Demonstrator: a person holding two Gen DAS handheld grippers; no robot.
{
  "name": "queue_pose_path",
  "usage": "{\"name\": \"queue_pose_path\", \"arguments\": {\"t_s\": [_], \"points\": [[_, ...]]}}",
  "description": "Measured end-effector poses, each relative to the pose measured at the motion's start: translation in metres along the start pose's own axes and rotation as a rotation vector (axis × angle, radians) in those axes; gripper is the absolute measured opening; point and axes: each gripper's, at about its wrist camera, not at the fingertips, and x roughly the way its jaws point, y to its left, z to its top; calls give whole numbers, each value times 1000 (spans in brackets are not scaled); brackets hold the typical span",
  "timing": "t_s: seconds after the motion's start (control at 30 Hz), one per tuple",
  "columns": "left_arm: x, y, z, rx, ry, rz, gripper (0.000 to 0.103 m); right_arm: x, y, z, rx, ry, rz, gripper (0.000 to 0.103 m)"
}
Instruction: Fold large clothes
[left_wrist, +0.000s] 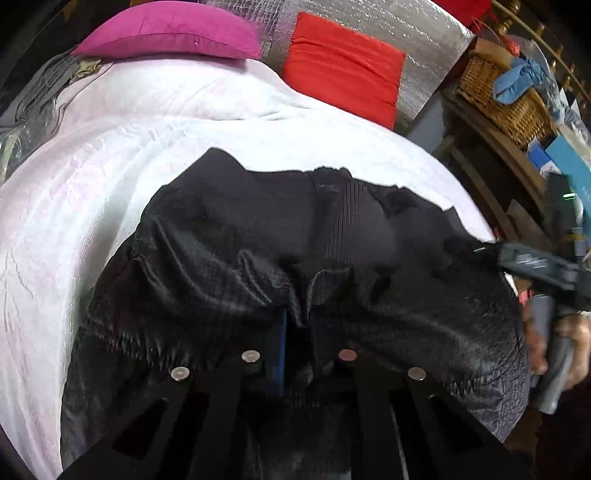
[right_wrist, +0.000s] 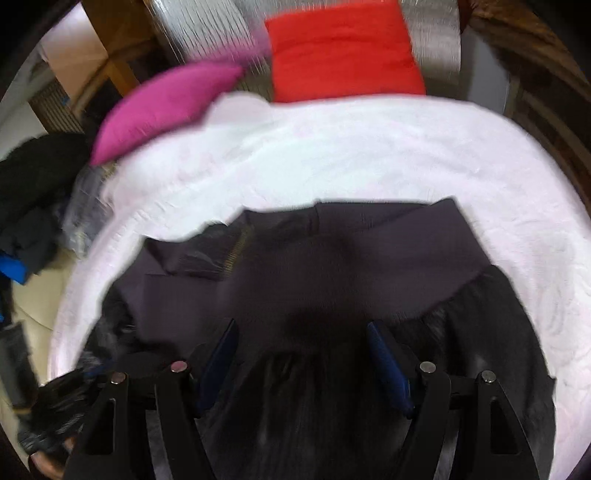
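Rightward, a wicker basket (left_wrist: 506, 103) holds blue cloth (left_wrist: 517, 79).

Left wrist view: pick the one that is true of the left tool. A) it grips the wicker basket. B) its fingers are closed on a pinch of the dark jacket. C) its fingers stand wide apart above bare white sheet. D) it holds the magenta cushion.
B: the left tool has its fingers drawn close together with a fold of the dark jacket bunched up between them, on the white sheet.
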Motion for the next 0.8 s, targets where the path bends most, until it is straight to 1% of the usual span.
{"name": "queue_pose_path", "arguments": {"t_s": [0.07, 0.13, 0.17, 0.2, 0.27, 0.33, 0.43, 0.47, 0.5, 0.57, 0.6, 0.63, 0.67, 0.7, 0.73, 0.77, 0.8], "points": [[2, 5, 9, -2, -10, -3, 9, 22, 2, 5, -20, 42, -25, 75], [2, 7, 15, -20, -16, -10, 7, 33, 8, 7, -56, 44, -67, 70], [3, 8, 18, -29, -23, -13, 5, 35, 12, 8, -81, 36, -80, 57], [3, 8, 21, -34, -32, -14, 4, 35, 20, 8, -137, 27, -97, 30], [2, 8, 28, -44, -67, -23, 2, 29, 29, 10, -183, -1, -129, 13], [-2, 8, 34, -51, -98, -26, 1, 22, 32, 15, -188, -32, -153, 10], [-5, 10, 41, -64, -133, -13, 1, 14, 29, 22, -161, -65, -140, 9], [-8, 12, 43, -70, -146, -9, 1, 8, 27, 25, -147, -96, -136, 9], [-10, 13, 45, -71, -157, 5, 1, 1, 25, 28, -127, -131, -130, 9], [-10, 14, 48, -56, -159, 28, 1, -5, 21, 36, -90, -174, -120, 9], [-11, 17, 49, -57, -153, 61, 1, -7, 18, 39, -69, -194, -112, 9], [-9, 20, 50, -68, -148, 79, 1, -6, 18, 41, -61, -204, -111, 8], [-7, 27, 52, -88, -137, 96, 4, -5, 17, 43, -46, -217, -116, 8], [-5, 33, 53, -107, -125, 109, 15, -2, 13, 44, -25, -222, -119, 8], [-1, 42, 54, -136, -103, 136, 27, 1, 11, 45, -13, -219, -121, 8], [4, 51, 55, -167, -79, 156, 54, 11, 7, 46, 7, -208, -133, 7], [8, 62, 53, -212, -64, 161, 60, 21, 4, 46, 11, -207, -170, 6]]}}
